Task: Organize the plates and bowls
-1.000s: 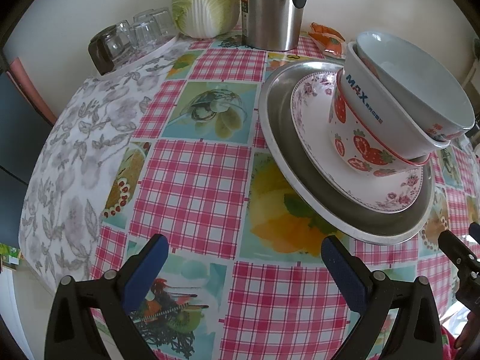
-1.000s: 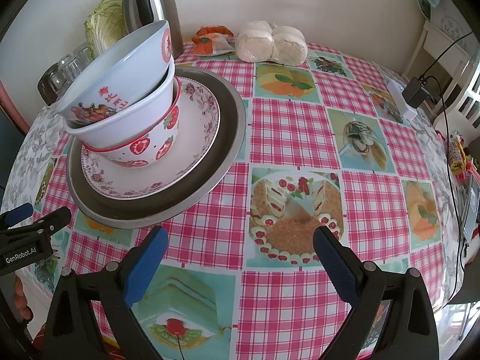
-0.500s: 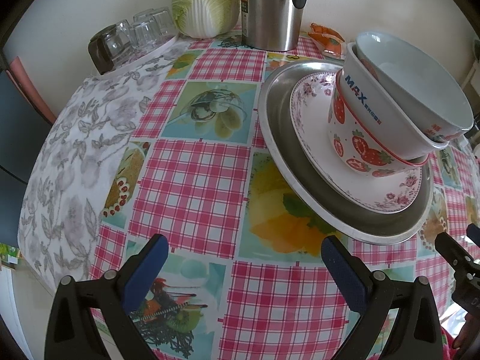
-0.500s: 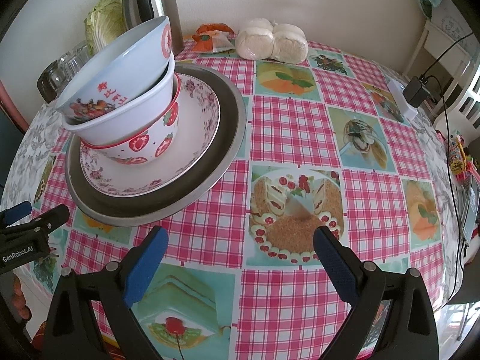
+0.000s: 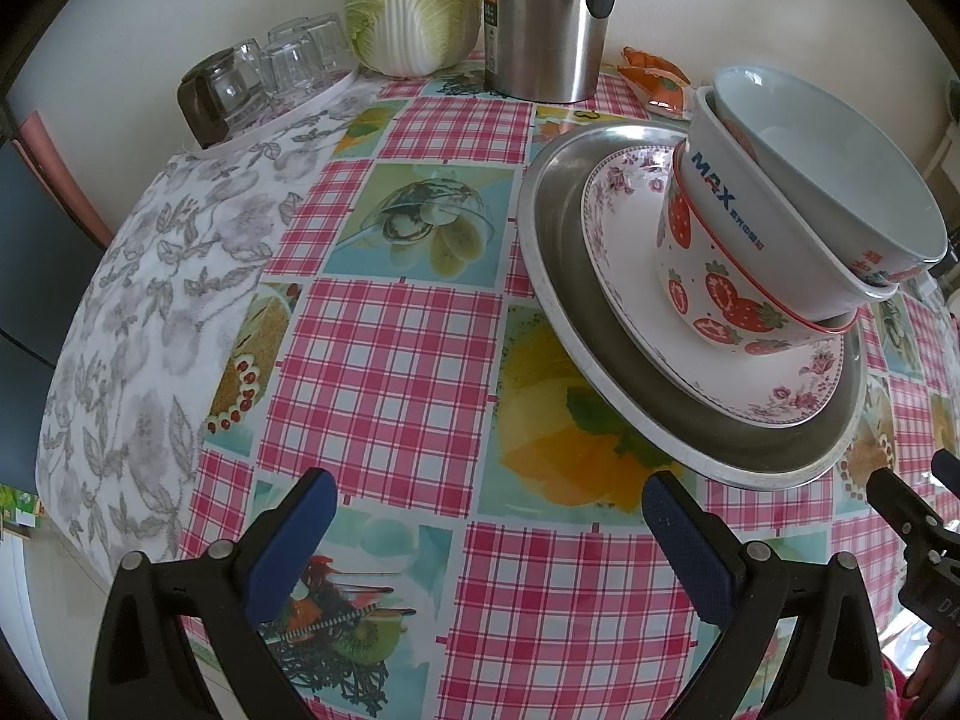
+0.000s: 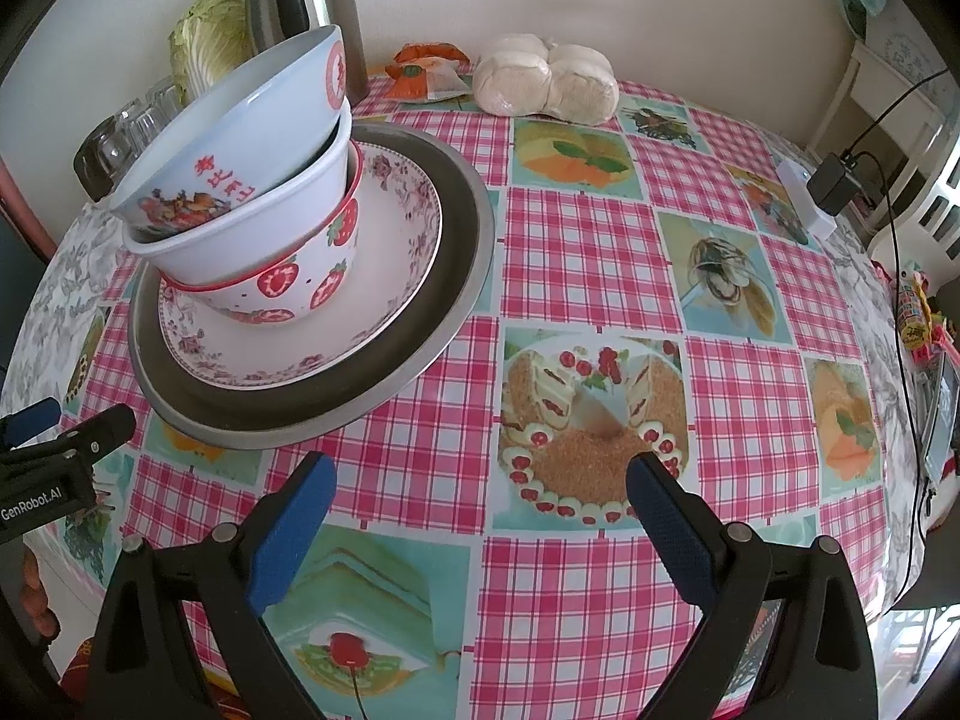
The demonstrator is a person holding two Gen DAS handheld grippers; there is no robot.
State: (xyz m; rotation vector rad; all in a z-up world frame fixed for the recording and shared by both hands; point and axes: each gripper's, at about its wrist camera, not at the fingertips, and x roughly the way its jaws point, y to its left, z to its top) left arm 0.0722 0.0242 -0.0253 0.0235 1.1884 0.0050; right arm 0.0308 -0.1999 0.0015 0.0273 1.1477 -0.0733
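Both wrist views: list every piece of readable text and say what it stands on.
"MAX": blue letters on the middle white bowl; the smaller blue characters after it are too blurred.
"GenRobot.AI": white print on the left gripper body, in the right wrist view.
Red characters on the top bowl: unreadable.
Label on the steel kettle: too small.

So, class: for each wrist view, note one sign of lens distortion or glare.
Left wrist view: the checked tablecloth bulges like a dome, and the steel kettle shows soft reflections. Right wrist view: the metal tray looks stretched, with black vignette in the corners.
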